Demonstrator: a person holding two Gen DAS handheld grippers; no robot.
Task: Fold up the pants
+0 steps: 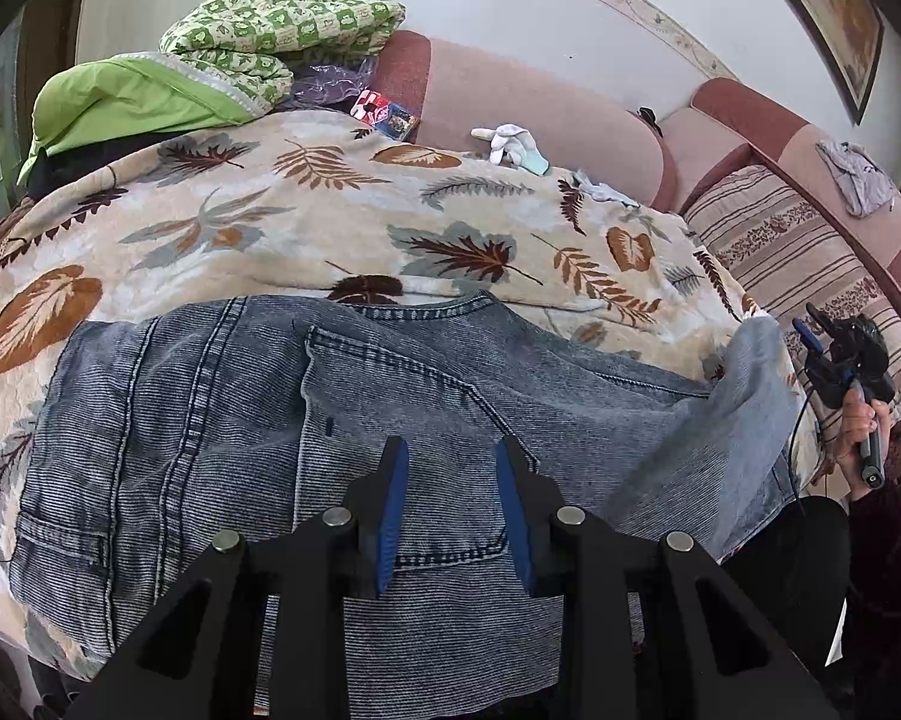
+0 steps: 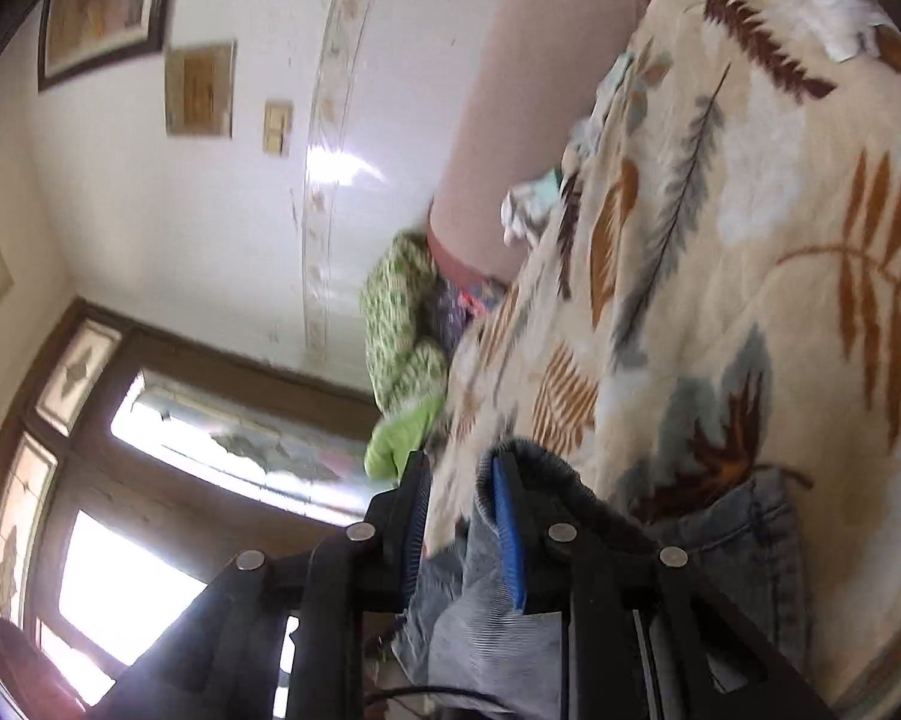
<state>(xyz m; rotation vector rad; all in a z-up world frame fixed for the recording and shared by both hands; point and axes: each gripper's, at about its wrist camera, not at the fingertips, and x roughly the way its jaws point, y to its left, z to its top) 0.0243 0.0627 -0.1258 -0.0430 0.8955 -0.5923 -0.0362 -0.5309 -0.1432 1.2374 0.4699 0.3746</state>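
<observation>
Blue denim pants (image 1: 282, 414) lie spread on a leaf-patterned blanket (image 1: 258, 210) over a sofa. My left gripper (image 1: 450, 456) is open and empty, its blue-padded fingers hovering just above the waistband and pocket area. My right gripper (image 1: 810, 324) shows at the far right of the left wrist view, held by a hand beside a lifted pant leg (image 1: 750, 384). In the tilted, blurred right wrist view, my right gripper (image 2: 459, 468) has denim (image 2: 486, 588) draped over its right finger and lying between the fingers; the jaws stand somewhat apart.
A green checked quilt (image 1: 282, 18) and green pillow (image 1: 126, 102) are piled at the back left. White gloves (image 1: 504, 141) lie by the pink backrest (image 1: 540, 114). A striped cushion (image 1: 798, 252) sits right, with a grey cloth (image 1: 858, 174) above it. A window (image 2: 210, 438) shows in the right wrist view.
</observation>
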